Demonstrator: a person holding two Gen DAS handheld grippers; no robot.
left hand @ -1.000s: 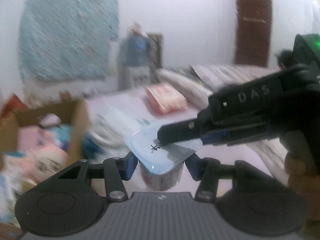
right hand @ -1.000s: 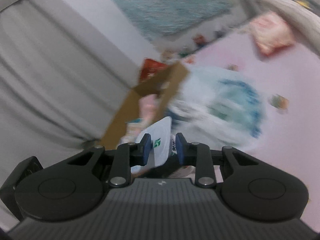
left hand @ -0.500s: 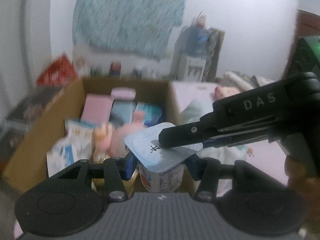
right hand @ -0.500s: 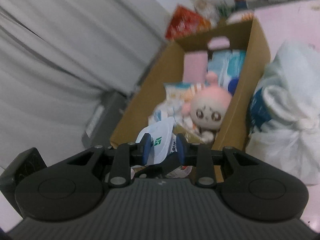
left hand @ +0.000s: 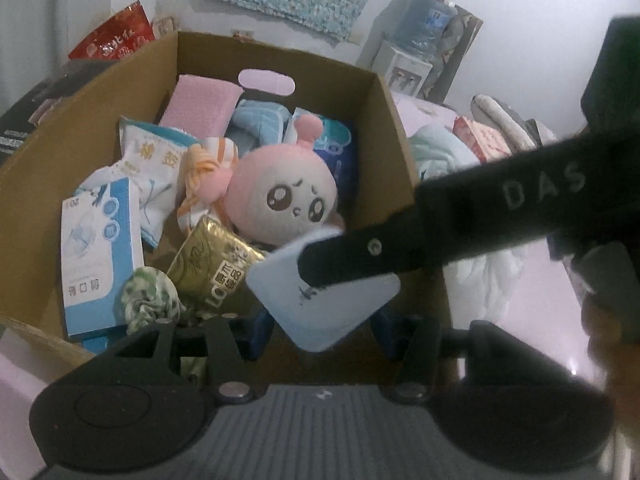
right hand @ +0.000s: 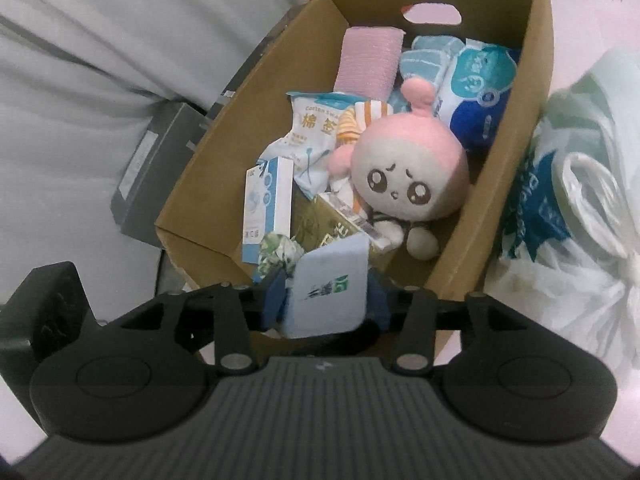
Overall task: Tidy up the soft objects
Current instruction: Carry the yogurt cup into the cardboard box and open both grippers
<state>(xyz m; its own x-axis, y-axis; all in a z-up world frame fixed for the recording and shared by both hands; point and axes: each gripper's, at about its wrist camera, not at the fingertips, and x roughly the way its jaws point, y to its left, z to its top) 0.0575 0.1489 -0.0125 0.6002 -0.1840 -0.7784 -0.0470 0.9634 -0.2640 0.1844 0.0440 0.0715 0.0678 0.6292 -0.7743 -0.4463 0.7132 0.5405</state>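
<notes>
- Step: dropping the pale-blue tissue pack [right hand: 328,292] into the cardboard box [right hand: 508,184]; pack over the box's near edge.
- Right gripper [right hand: 326,300] jaws opening, pack between them, pads apparently off it.
- Left gripper [left hand: 320,330]: half-spread around the pack; contact unclear.
- Next, likely: release fully, withdraw both clear of the plush doll [right hand: 404,176].
</notes>
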